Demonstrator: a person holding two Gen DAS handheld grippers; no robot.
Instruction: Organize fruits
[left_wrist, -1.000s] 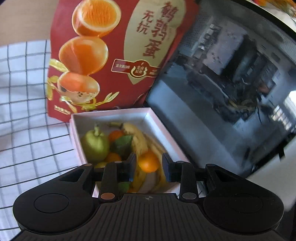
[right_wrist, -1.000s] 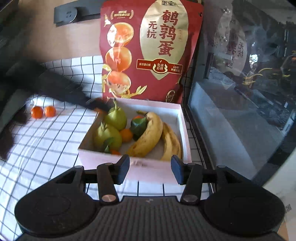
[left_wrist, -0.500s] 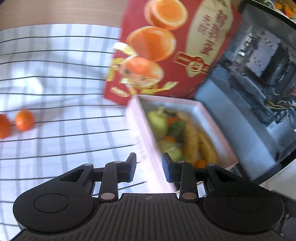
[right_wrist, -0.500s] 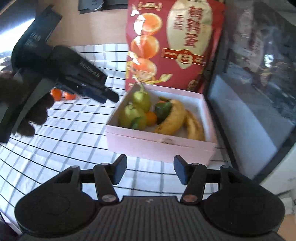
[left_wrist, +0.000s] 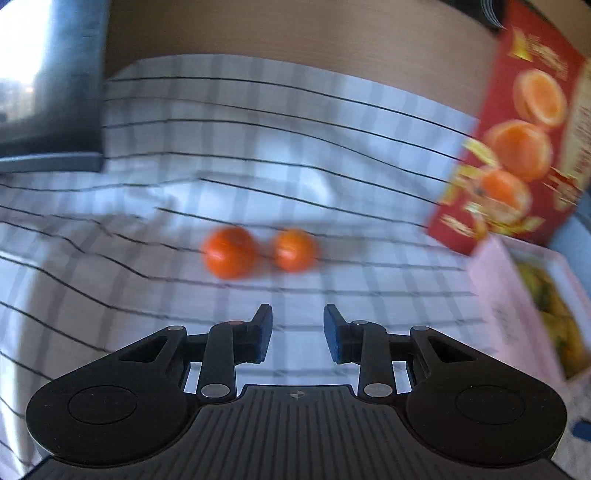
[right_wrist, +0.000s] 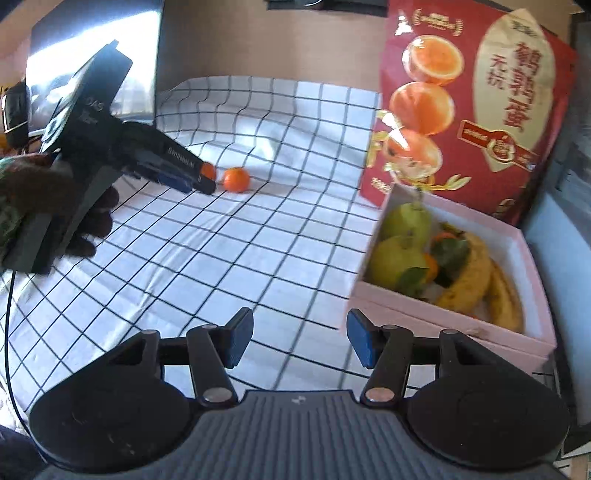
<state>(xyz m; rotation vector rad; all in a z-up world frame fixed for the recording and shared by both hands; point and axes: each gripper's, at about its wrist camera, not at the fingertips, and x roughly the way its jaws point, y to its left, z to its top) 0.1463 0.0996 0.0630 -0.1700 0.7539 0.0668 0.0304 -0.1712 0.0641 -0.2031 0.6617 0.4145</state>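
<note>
Checked cloth (right_wrist: 258, 236) wide open — 2 tangerines (left_wrist: 229, 252) ahead; both fingers (left_wrist: 334, 334) parted, empty.

Both tongs are standing open and empty. The left tongs (left_wrist: 297, 332) are sitting at lower centre of their own view, pads parted; in the right view a hand (right_wrist: 55, 206) is gripping them at left. The right tongs (right_wrist: 300, 339), jaws just widened, are pointing down-frame centre.

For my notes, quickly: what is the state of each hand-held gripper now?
Left hand-held gripper: open, holding nothing.
Right hand-held gripper: open, holding nothing.
</note>
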